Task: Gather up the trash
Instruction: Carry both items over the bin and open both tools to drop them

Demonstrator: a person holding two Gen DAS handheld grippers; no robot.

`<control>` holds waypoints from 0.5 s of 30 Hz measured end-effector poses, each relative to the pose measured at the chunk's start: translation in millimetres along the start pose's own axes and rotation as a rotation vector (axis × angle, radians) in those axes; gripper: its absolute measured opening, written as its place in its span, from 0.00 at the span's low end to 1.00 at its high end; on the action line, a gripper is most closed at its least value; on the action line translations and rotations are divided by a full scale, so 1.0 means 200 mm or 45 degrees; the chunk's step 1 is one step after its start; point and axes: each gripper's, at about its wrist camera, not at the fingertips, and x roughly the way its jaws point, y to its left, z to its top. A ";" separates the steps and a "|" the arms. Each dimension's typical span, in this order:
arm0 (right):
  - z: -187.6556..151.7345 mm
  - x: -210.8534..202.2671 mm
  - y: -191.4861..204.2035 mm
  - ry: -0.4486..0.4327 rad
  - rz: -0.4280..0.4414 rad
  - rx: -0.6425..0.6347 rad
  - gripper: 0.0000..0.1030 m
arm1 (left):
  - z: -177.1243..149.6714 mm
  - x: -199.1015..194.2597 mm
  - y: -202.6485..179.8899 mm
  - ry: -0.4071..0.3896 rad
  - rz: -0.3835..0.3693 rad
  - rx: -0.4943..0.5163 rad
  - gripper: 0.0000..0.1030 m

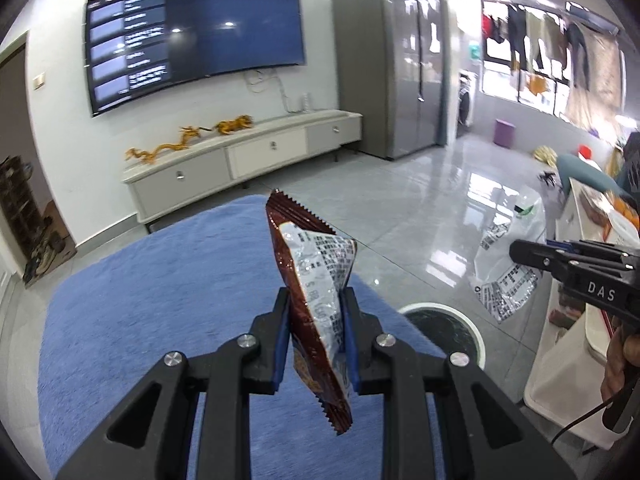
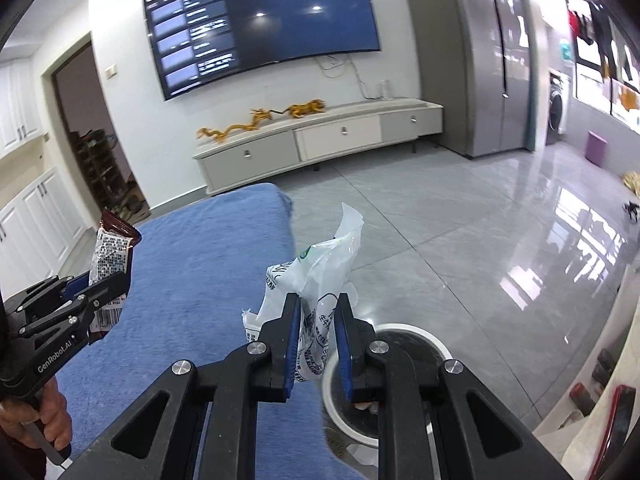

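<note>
My left gripper [image 1: 314, 300] is shut on a brown and silver snack wrapper [image 1: 316, 276], which stands upright between its blue pads over the blue carpet [image 1: 160, 300]. My right gripper [image 2: 318, 304] is shut on a crumpled white plastic bag [image 2: 320, 276] with printed text. A round bin with a white rim [image 2: 416, 330] sits on the floor just below and ahead of the right gripper; the bin [image 1: 444, 310] lies to the right of the left gripper. Each gripper shows in the other's view: the right gripper [image 1: 520, 252] with its bag [image 1: 508, 272], the left gripper [image 2: 108, 284] with its wrapper [image 2: 110, 260].
A long low TV cabinet [image 1: 248, 156] with orange dragon figures stands at the far wall under a wall screen [image 1: 192, 36]. A grey tall cupboard [image 1: 392, 68] is at the back right. A white table edge [image 1: 560, 352] lies to the right. Glossy grey floor tiles spread ahead.
</note>
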 end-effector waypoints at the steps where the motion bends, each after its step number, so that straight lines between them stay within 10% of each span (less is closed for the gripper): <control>1: -0.01 0.01 -0.04 0.004 -0.012 0.016 0.16 | 0.01 0.03 -0.04 0.013 -0.013 0.016 0.22; 15: -0.15 0.17 -0.38 0.126 -0.100 0.156 0.16 | 0.04 0.44 -0.46 0.172 -0.137 0.169 0.22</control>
